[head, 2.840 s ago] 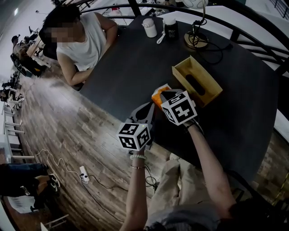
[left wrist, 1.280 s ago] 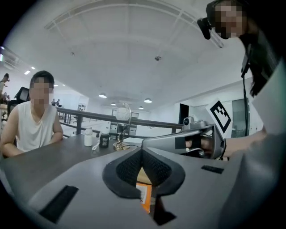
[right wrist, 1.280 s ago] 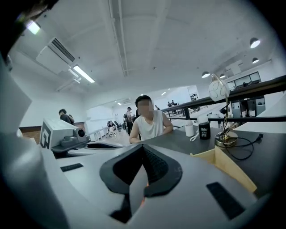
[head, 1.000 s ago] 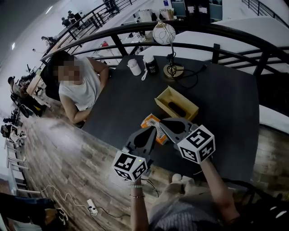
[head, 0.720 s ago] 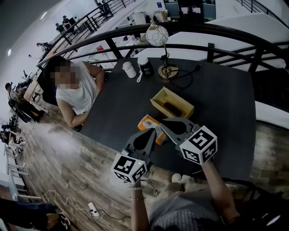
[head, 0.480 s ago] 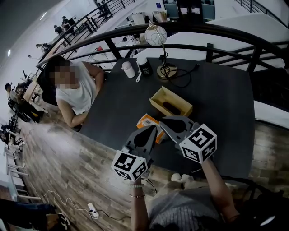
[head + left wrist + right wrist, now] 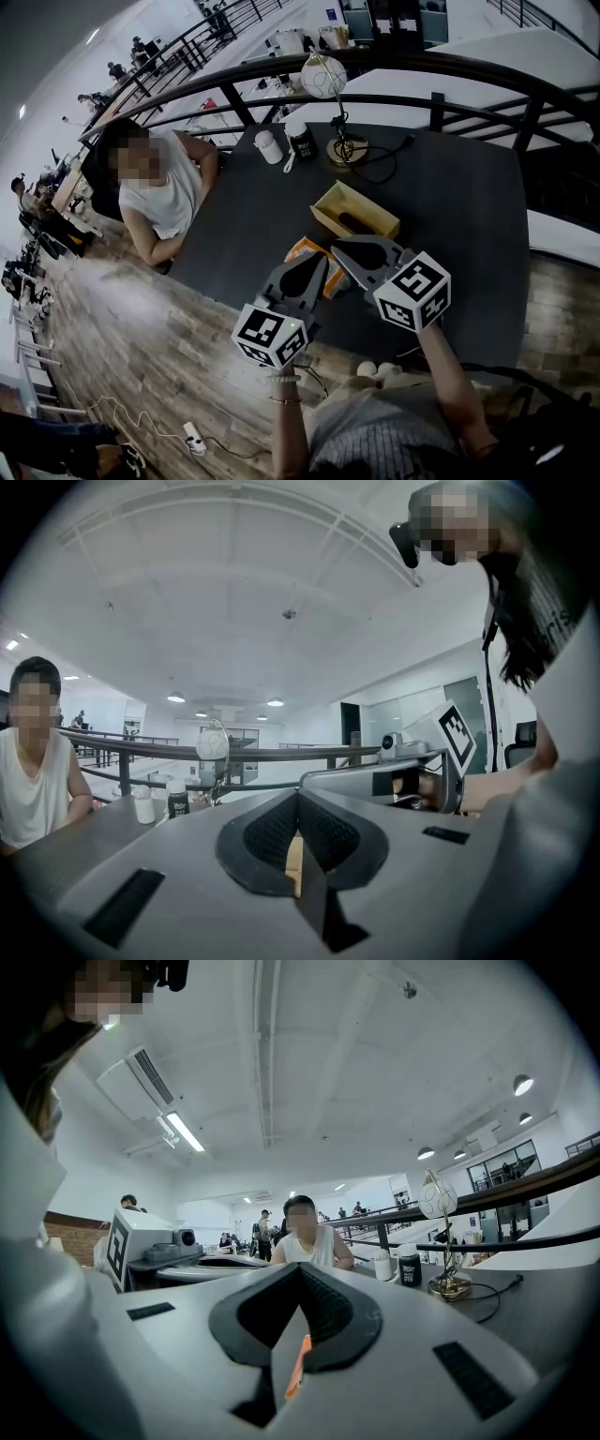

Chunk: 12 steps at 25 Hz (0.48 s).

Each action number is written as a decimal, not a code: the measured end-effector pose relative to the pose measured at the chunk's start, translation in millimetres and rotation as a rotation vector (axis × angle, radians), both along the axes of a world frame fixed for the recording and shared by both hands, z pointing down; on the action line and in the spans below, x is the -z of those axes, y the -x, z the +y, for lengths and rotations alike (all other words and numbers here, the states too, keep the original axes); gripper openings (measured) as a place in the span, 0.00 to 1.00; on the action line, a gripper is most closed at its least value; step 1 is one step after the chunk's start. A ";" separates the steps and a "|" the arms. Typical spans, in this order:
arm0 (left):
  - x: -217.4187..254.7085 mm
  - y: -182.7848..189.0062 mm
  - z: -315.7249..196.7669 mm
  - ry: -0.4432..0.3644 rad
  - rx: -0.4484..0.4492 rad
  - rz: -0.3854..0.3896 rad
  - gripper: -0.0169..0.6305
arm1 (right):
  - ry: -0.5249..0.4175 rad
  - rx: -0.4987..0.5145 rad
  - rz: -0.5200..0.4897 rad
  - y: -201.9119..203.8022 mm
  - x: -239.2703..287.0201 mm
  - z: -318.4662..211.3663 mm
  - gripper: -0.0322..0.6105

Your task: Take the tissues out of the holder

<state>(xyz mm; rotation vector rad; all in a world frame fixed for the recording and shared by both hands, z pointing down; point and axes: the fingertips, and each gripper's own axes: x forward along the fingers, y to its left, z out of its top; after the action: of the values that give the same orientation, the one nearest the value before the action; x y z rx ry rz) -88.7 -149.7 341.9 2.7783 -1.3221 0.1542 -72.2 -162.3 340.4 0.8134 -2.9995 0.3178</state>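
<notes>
Head view, left gripper (image 7: 321, 262) and right gripper (image 7: 337, 249) both closed, empty, over orange tissue pack (image 7: 300, 249)

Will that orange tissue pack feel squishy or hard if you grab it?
Probably squishy and light: the orange tissue pack looks like a soft wrapped packet. It lies flat on the table, so it likely won't roll. Its wrapper might be slippery.
</notes>
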 end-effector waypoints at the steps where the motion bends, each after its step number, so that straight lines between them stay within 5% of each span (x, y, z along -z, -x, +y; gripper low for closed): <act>1: 0.0 -0.3 -0.9 0.001 0.000 -0.001 0.04 | -0.001 0.000 0.000 -0.4 0.1 -0.9 0.07; 12: -2.5 -0.8 -4.9 0.004 -0.008 0.002 0.04 | 0.003 0.012 -0.010 -0.3 -3.0 -4.4 0.07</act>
<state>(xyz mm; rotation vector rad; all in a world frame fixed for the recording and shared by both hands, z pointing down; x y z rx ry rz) -87.9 -154.6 344.3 2.7802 -1.3098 0.1544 -71.9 -166.7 343.4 0.7958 -3.0112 0.3266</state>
